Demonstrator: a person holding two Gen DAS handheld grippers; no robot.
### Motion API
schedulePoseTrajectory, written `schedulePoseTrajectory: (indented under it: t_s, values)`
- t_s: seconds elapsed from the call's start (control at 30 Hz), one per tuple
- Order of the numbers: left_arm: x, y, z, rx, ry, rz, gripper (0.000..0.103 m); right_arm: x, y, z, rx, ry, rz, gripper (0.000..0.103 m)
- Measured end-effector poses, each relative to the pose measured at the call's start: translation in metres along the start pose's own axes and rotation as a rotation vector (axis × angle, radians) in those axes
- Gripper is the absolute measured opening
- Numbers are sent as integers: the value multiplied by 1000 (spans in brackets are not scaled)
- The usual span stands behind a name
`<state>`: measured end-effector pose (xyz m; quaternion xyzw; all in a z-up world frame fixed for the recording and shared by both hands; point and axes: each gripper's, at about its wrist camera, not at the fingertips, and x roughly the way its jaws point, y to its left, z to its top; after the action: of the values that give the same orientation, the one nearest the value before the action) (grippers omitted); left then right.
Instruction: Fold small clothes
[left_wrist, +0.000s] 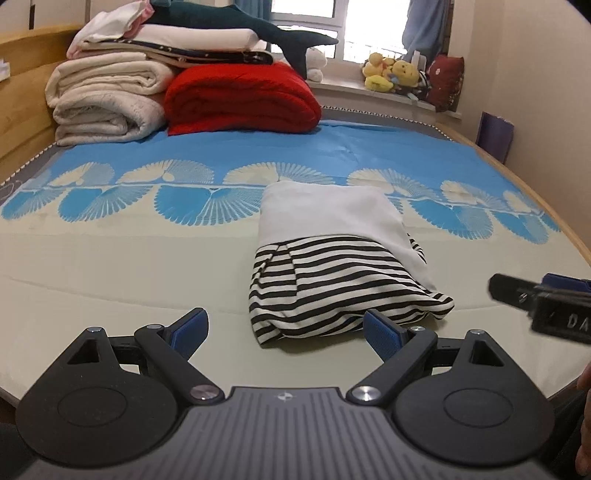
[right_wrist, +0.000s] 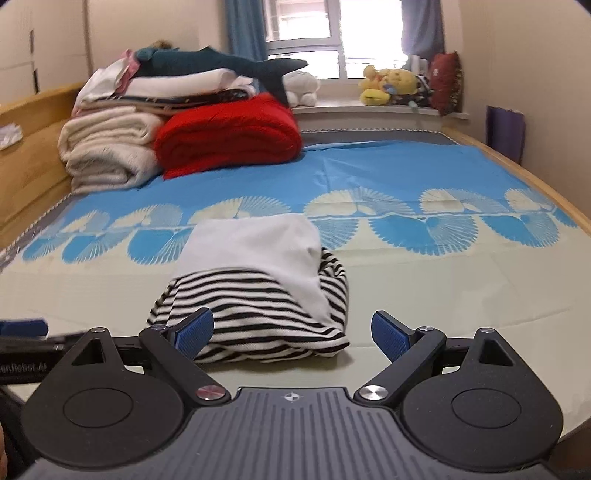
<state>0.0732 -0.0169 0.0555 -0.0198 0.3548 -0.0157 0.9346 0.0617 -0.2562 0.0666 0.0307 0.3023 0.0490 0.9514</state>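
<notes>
Striped-and-white garment (left_wrist: 332, 258) folded compact on bed (left_wrist: 110, 266) | left gripper (left_wrist: 284, 332), right gripper (right_wrist: 291, 334) spread wide, holding nothing | I judge this piece finished (edges slightly uneven).

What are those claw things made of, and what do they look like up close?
Both look alike: the left gripper and right gripper have black angular linkage arms with silver bolts, round black discs, a ribbed grey base bearing a small crosshair mark, and blue textured pads. White lettering runs along the side.

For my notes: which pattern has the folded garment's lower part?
Black and white stripes on the garment; left wrist view.
</notes>
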Motion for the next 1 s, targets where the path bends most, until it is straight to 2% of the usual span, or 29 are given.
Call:
schedulePoseTrajectory:
  t_s: [0.23, 0.53, 1.0]
  values:
    - [6, -10, -4, 44, -7, -34, 94, 1, 13, -3, -57, 10, 21, 93]
    - [14, -13, -6, 64, 2, -32, 94, 6, 24, -5, -116, 14, 32, 93]
    - [17, -10, -5, 56, 0, -34, 94, 12, 23, -5, -105, 25, 17, 93]
